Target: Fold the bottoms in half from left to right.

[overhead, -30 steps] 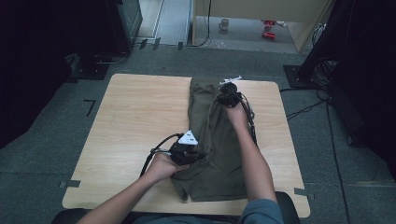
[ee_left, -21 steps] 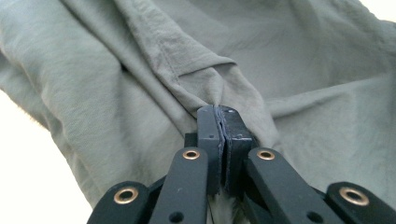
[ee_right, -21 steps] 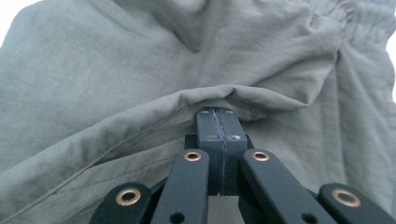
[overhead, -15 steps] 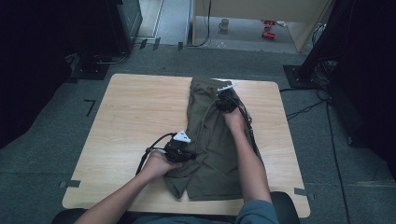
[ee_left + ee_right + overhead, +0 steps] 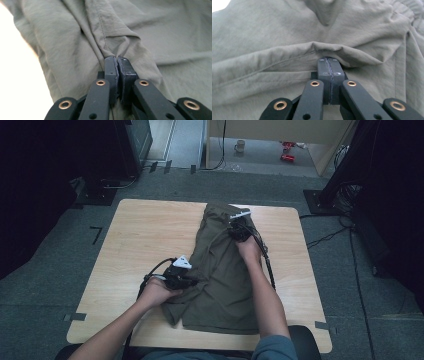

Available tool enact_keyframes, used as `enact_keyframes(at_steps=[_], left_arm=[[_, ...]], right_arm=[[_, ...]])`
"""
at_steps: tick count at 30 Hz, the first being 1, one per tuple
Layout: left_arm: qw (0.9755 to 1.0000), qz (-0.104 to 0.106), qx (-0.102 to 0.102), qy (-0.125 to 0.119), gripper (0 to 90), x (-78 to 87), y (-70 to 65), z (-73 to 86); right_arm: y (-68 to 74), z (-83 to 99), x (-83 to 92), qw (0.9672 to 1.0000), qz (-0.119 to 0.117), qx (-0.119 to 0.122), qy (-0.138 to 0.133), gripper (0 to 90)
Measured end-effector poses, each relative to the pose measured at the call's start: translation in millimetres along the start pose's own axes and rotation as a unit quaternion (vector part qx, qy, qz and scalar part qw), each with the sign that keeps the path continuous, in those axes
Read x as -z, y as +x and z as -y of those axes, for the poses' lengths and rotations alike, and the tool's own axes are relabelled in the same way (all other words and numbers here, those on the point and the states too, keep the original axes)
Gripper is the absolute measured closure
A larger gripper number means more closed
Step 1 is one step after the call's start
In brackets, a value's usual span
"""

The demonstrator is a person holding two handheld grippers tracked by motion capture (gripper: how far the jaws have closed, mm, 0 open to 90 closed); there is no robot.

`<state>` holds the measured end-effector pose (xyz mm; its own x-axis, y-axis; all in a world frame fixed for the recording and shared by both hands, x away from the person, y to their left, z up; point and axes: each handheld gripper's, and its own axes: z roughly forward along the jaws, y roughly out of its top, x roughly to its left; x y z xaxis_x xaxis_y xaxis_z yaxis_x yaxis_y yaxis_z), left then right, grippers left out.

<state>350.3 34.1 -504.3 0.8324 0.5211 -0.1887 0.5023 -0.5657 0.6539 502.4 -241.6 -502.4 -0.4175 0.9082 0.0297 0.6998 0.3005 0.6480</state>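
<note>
An olive-green garment [image 5: 225,285] lies lengthwise on the right half of the wooden table [image 5: 140,235]. My left gripper [image 5: 196,279] is at the garment's left edge near the front, shut on a pinched fold of the cloth [image 5: 117,58]. My right gripper [image 5: 234,224] is at the far end of the garment, shut on a raised ridge of cloth [image 5: 329,58]. The gathered waistband [image 5: 409,10] shows beyond it in the right gripper view. Both pairs of jaws are pressed together with fabric at the tips.
Bare wood spreads over the table's left half. Black cables [image 5: 267,265] trail from the grippers along the forearms. Dark cabinets [image 5: 135,140] stand beyond the table, with a mug [image 5: 240,145] and red items [image 5: 287,150] on the floor behind.
My left gripper has moved left with the cloth in it, drawing the garment's left edge outward. The right gripper has stayed about where it was.
</note>
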Motion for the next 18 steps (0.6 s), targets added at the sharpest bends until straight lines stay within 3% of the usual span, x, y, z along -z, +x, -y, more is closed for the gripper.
enact_keyframes(at_steps=[3,9,18], left_arm=[[0.9998,-0.016,0.012,0.003,87.0,10.2,16.7,4.4],[0.9990,-0.036,0.026,0.003,87.1,22.0,35.4,10.1],[0.9951,-0.078,0.060,-0.008,86.8,42.5,68.5,21.7]], right_arm=[[6.1,-1.1,-2.3,1.0000,-0.003,0.004,-0.006,90.0],[12.6,-1.2,-4.3,0.9999,-0.008,0.007,-0.013,90.0],[26.0,0.8,-7.4,0.9992,-0.023,0.011,-0.030,89.9]])
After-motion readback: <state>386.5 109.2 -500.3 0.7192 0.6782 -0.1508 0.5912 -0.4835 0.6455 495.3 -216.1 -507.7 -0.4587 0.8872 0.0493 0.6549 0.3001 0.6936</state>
